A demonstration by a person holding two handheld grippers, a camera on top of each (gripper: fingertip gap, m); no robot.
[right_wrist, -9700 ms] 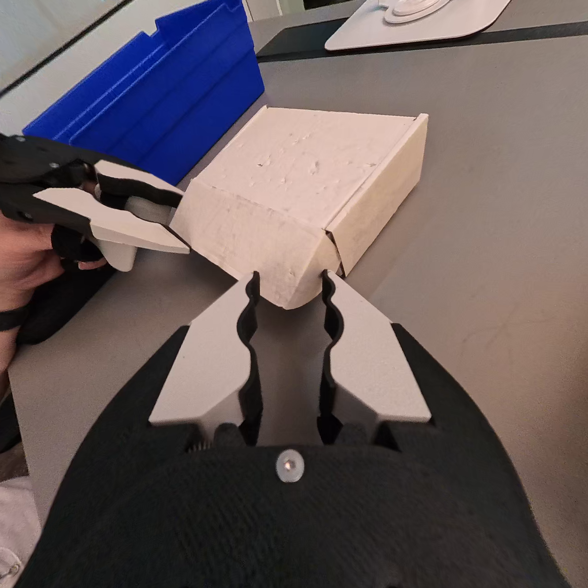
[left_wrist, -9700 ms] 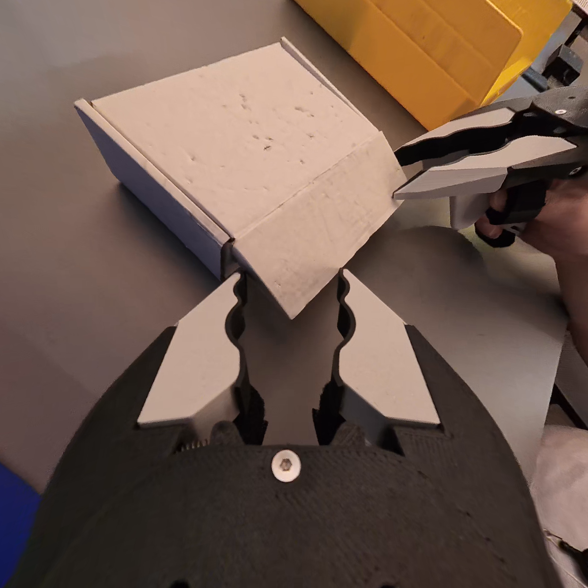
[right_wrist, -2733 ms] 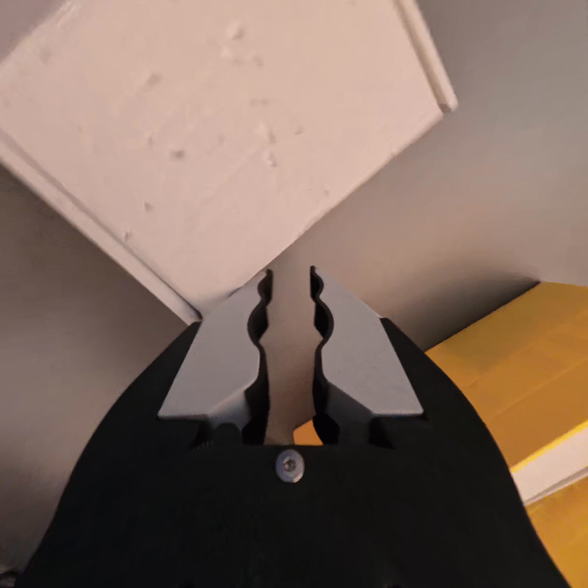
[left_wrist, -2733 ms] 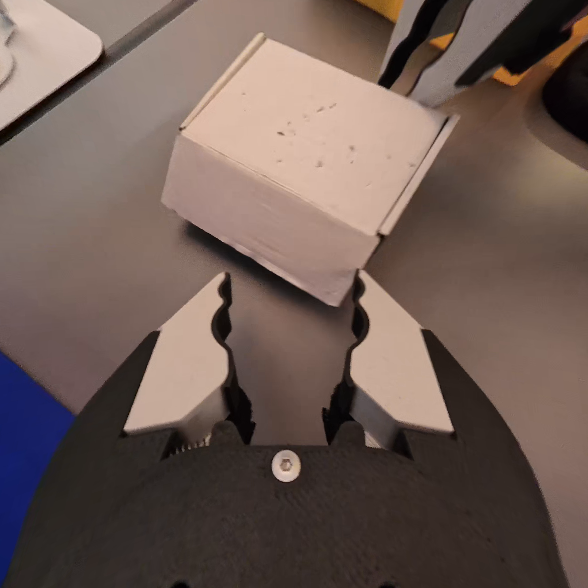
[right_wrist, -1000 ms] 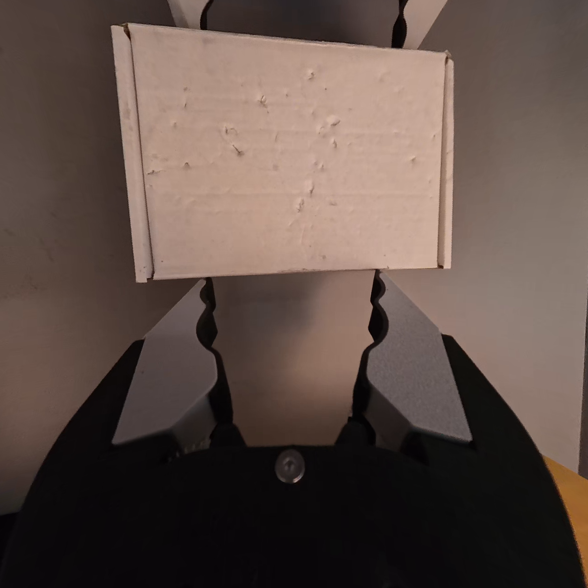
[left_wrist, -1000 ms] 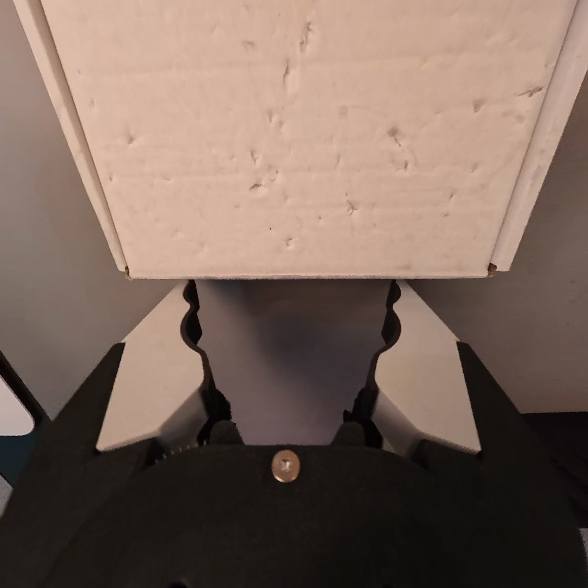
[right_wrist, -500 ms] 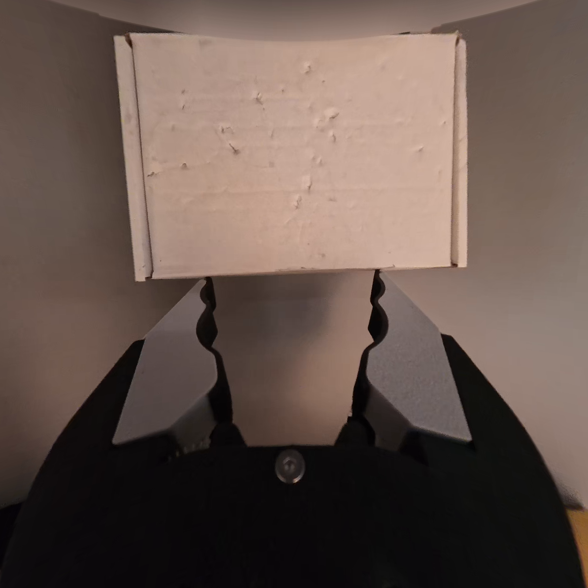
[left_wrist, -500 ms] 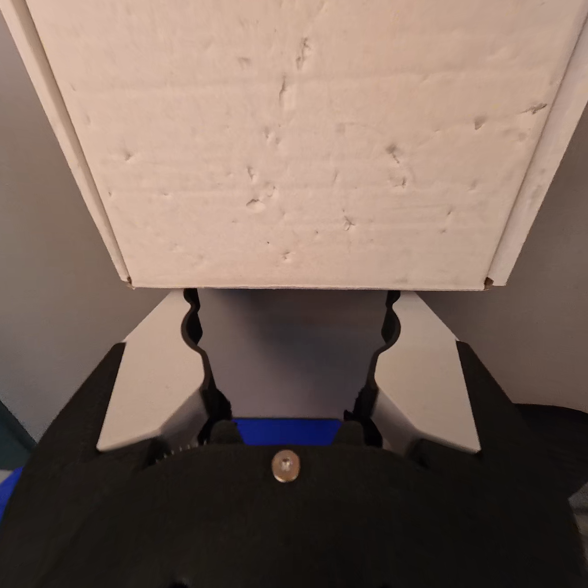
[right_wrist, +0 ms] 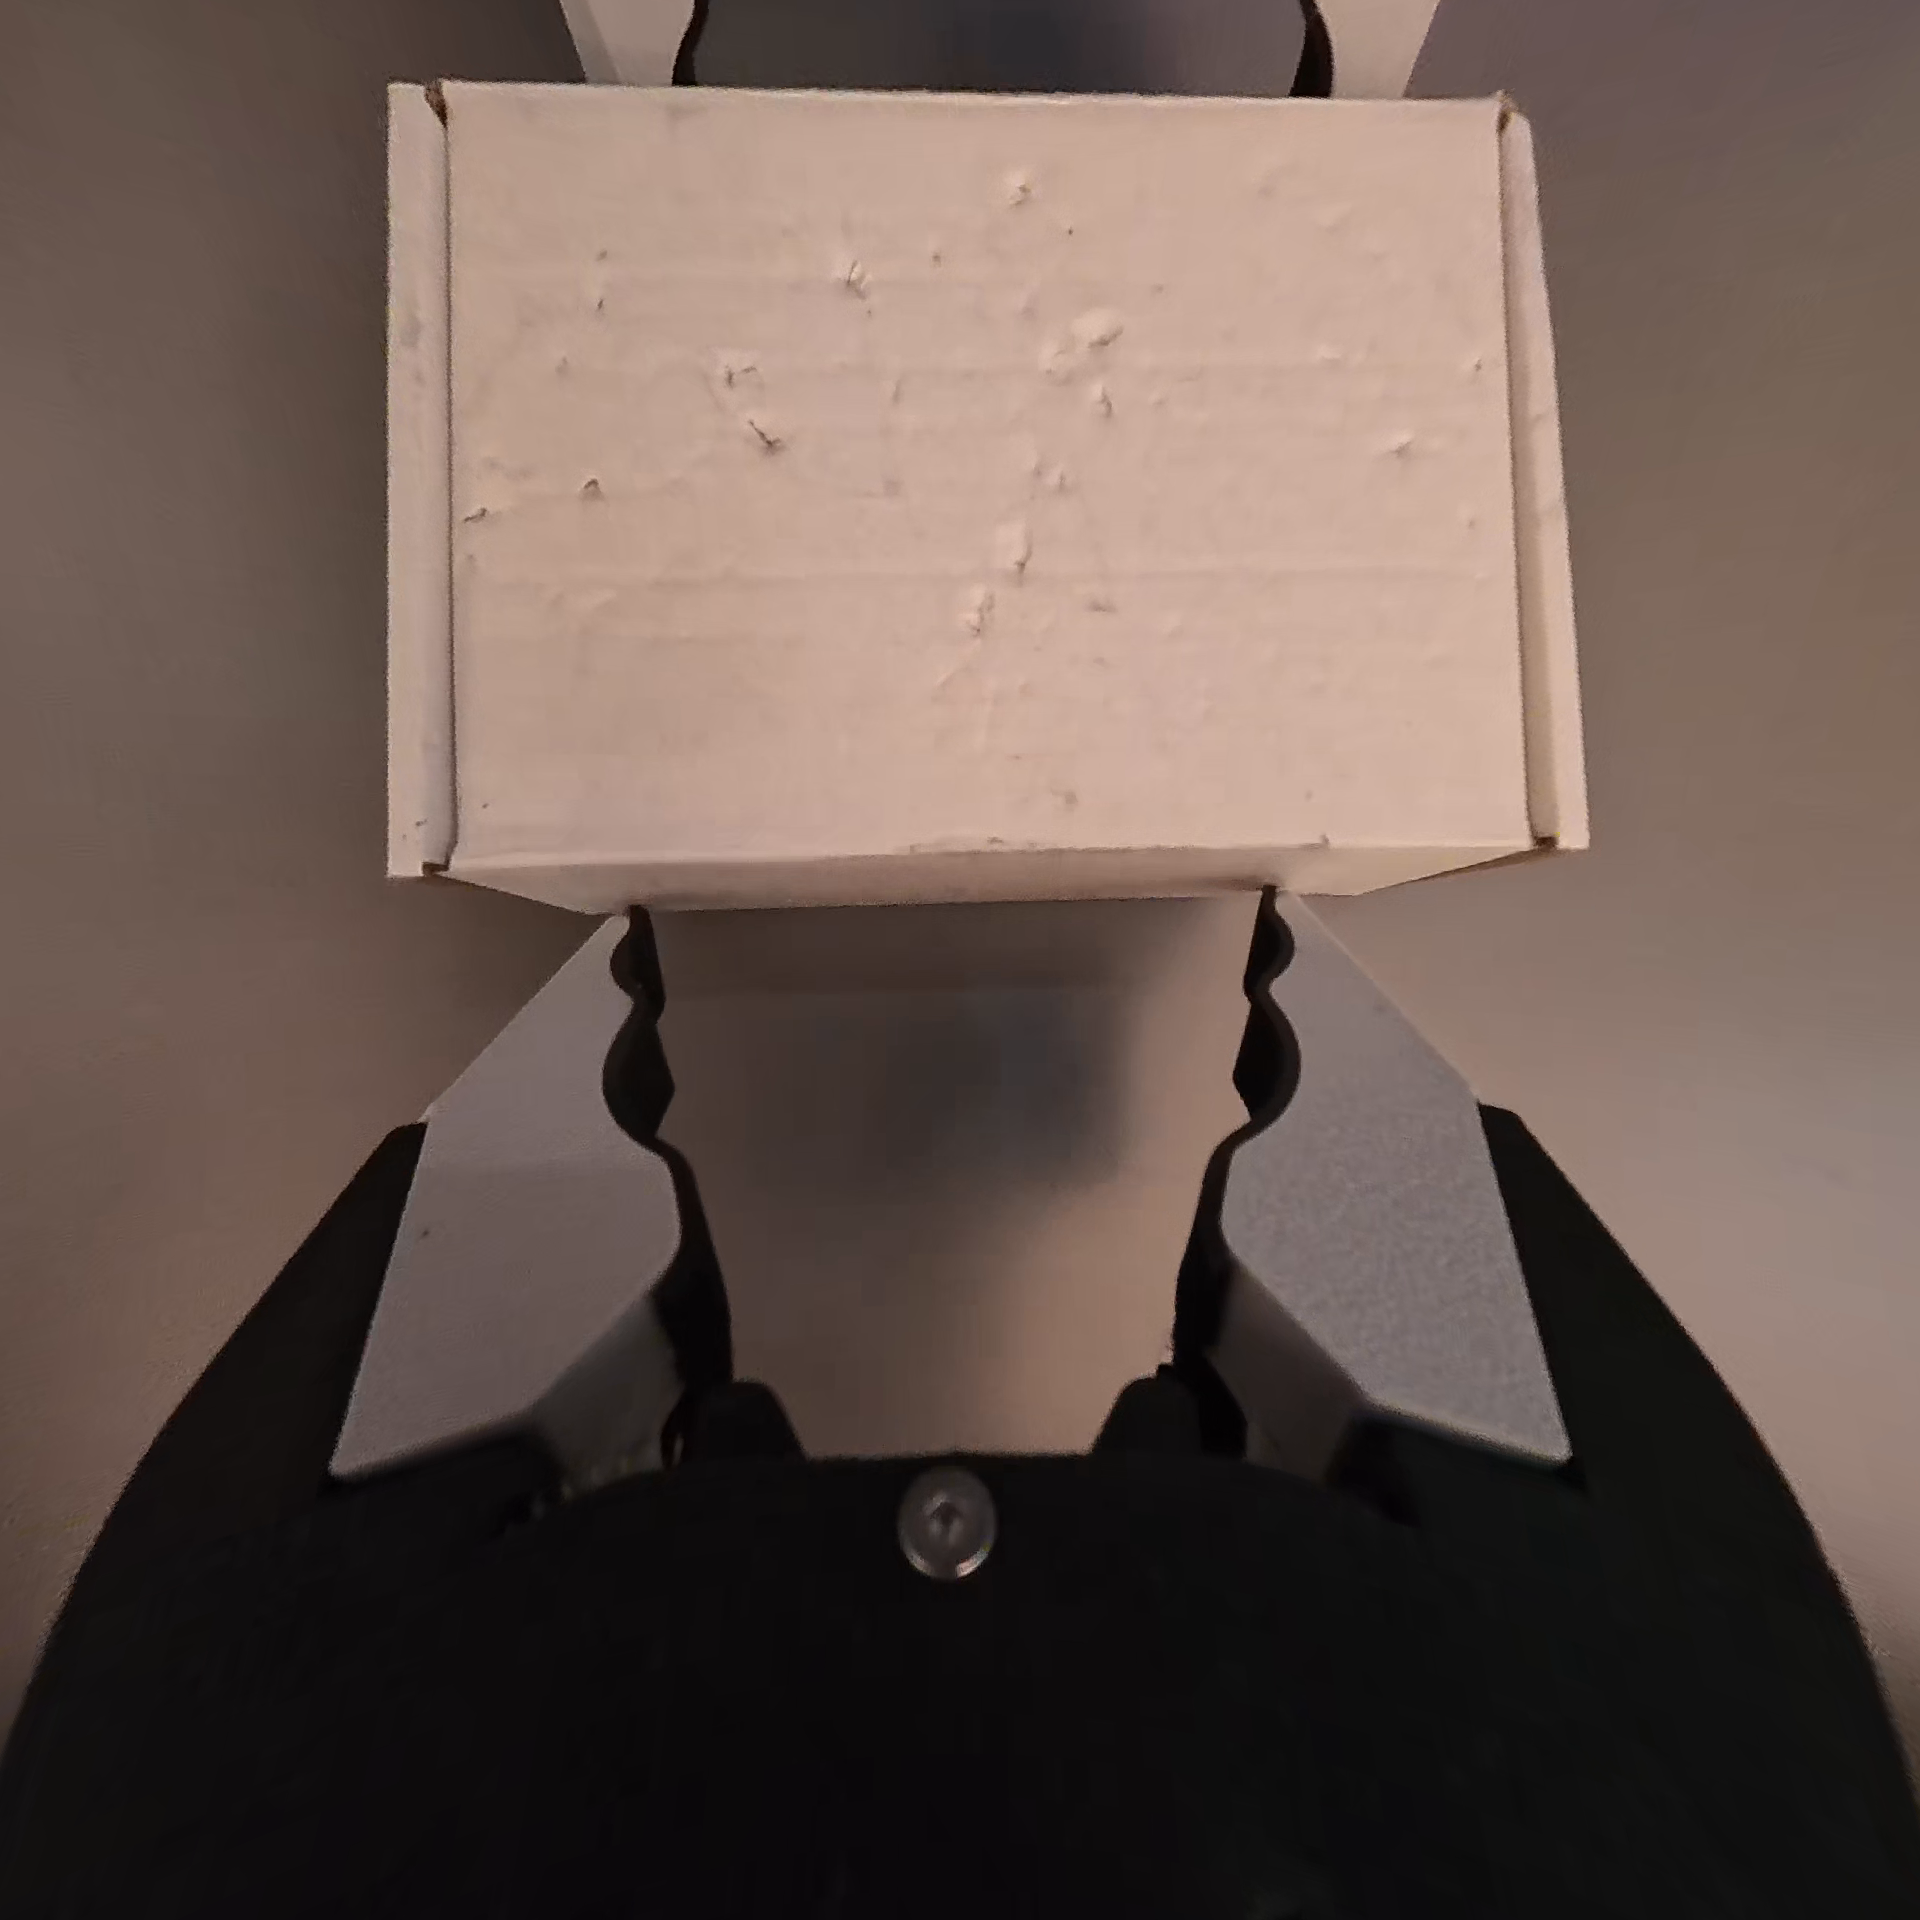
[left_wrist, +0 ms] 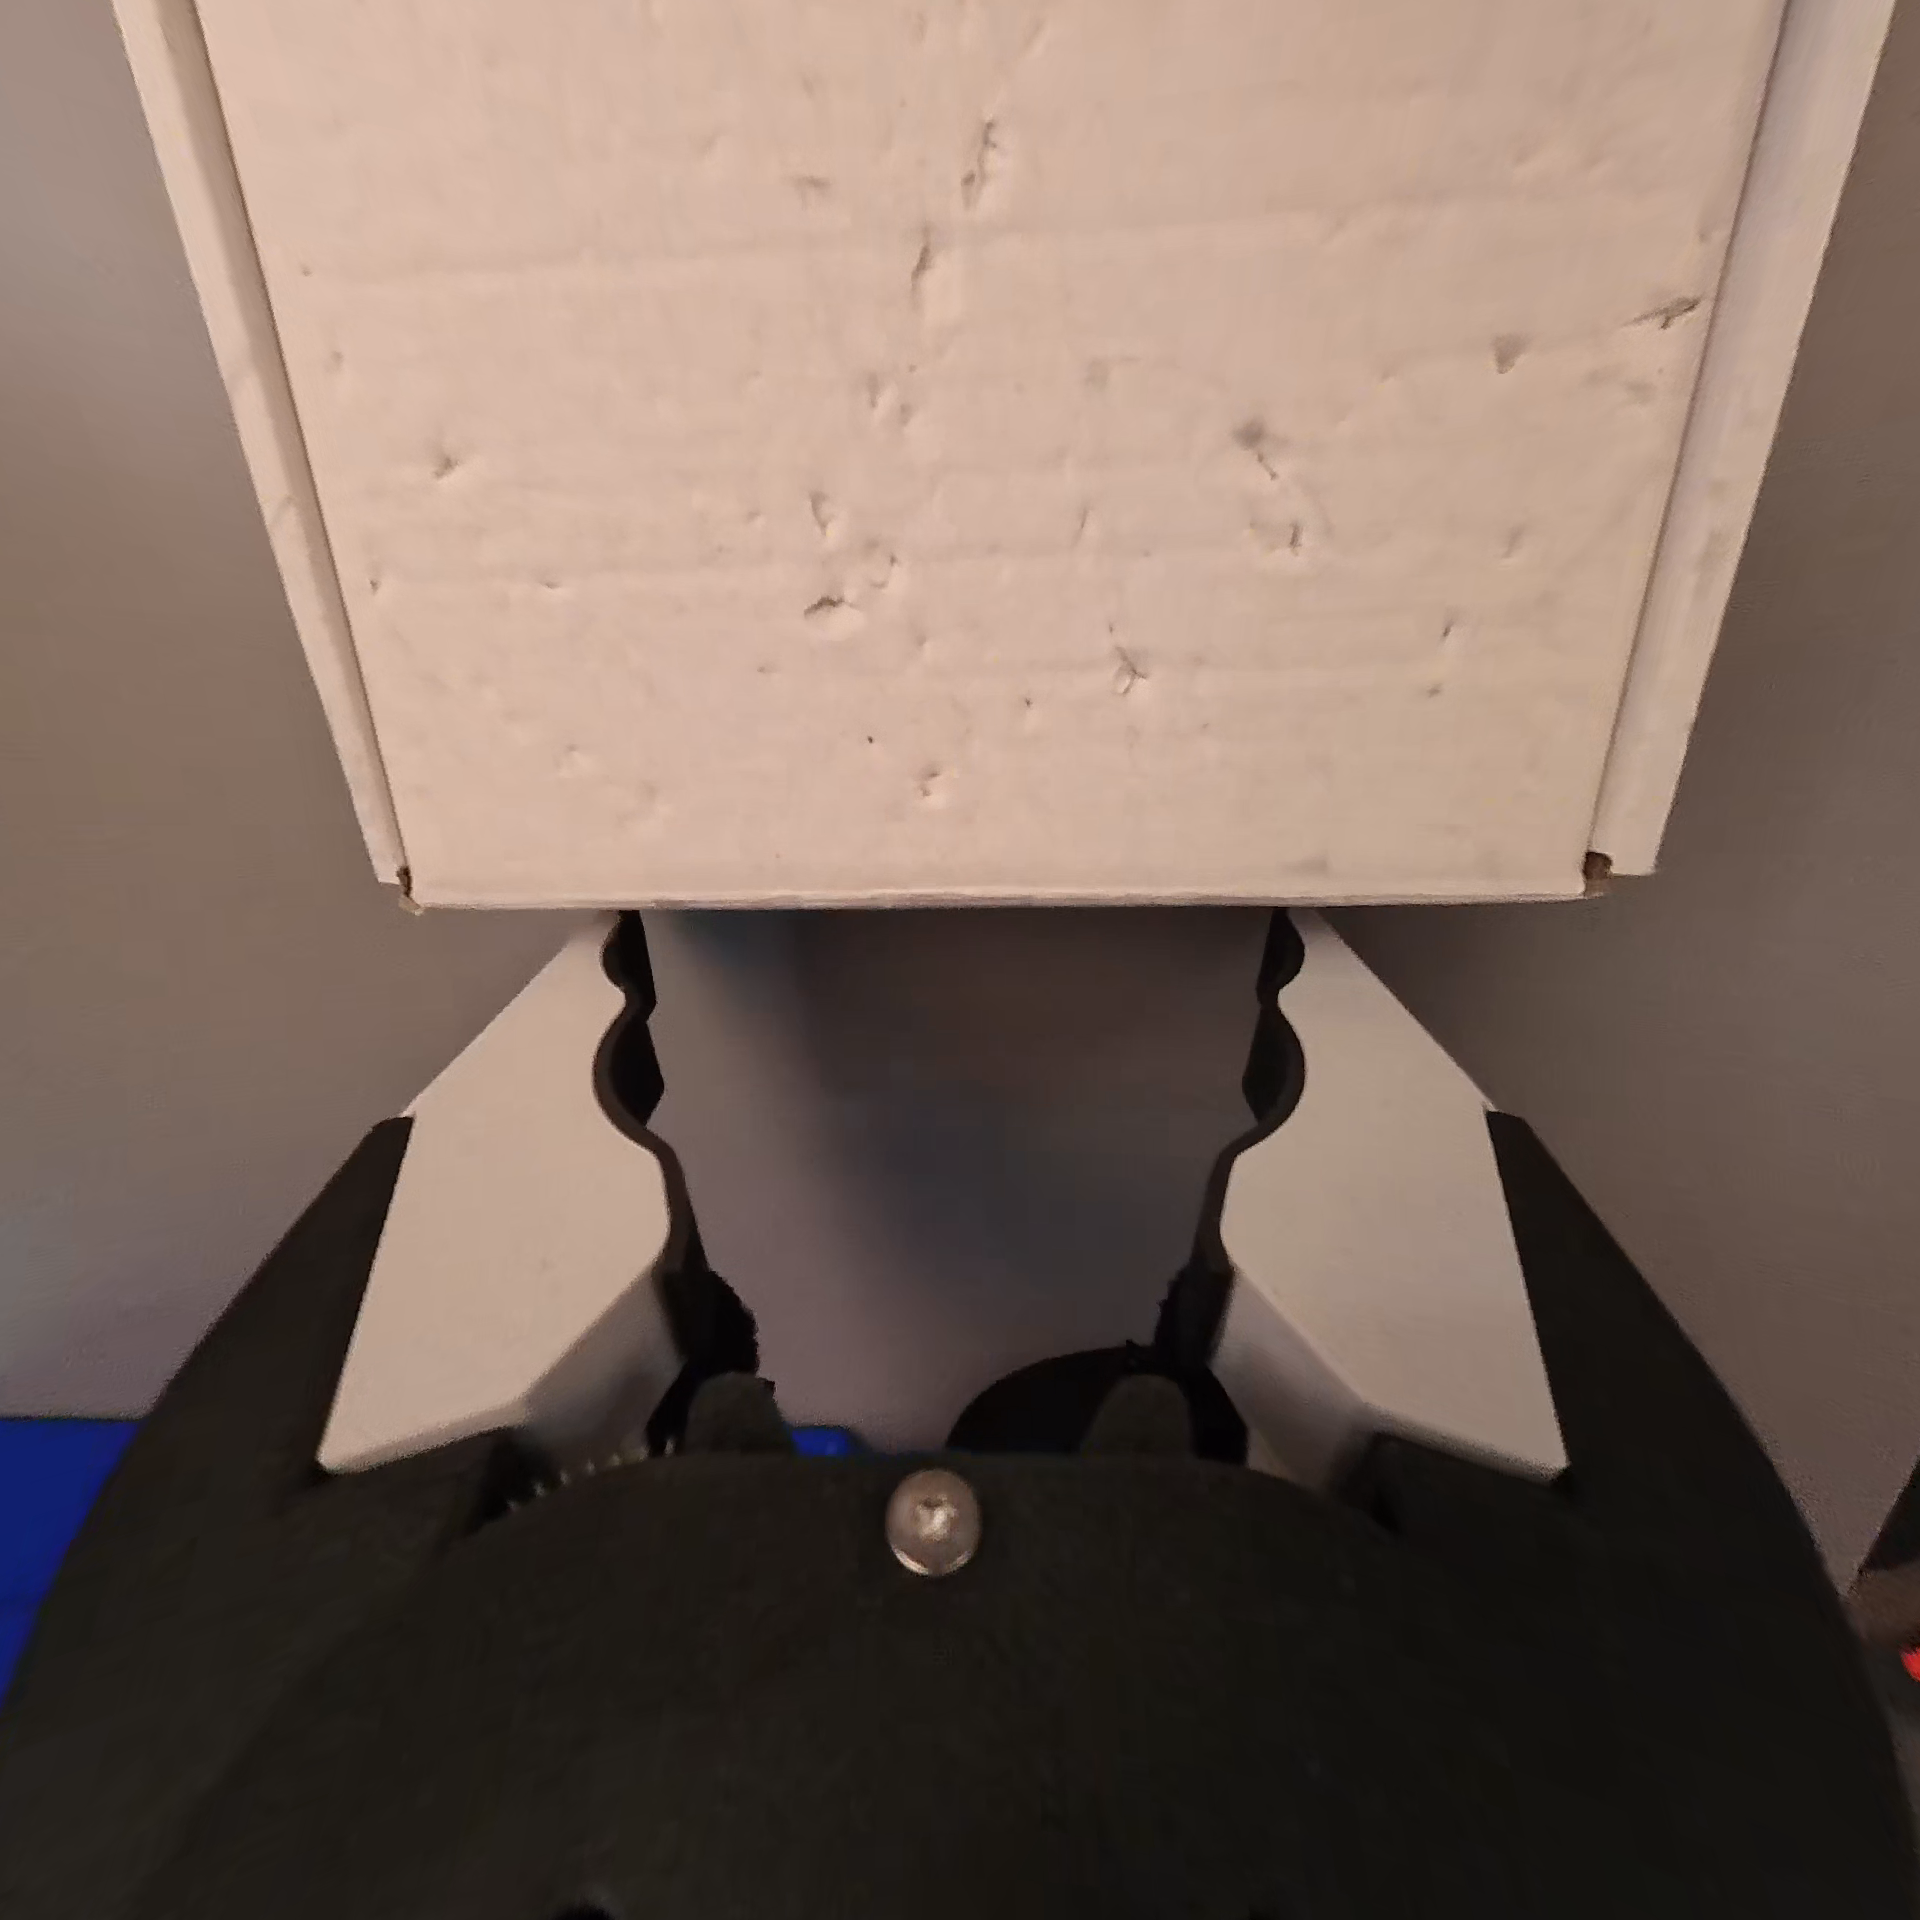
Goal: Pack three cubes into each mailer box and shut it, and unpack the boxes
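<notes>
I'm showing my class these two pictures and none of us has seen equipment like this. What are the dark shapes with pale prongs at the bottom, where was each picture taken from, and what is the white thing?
Each picture comes from a camera on a hand-held two-finger gripper, looking forward along its fingers. The dark shape is the gripper body; the pale prongs are its fingers.

The left gripper and the right gripper are both open, and each has its tips at one edge of a white cardboard mailer box, closed, its top dented. They face each other from opposite ends: the left one's fingertips peek over the far edge in the right view.

The box is between them over a grey table; whether it rests there or is lifted, I cannot tell.
</notes>
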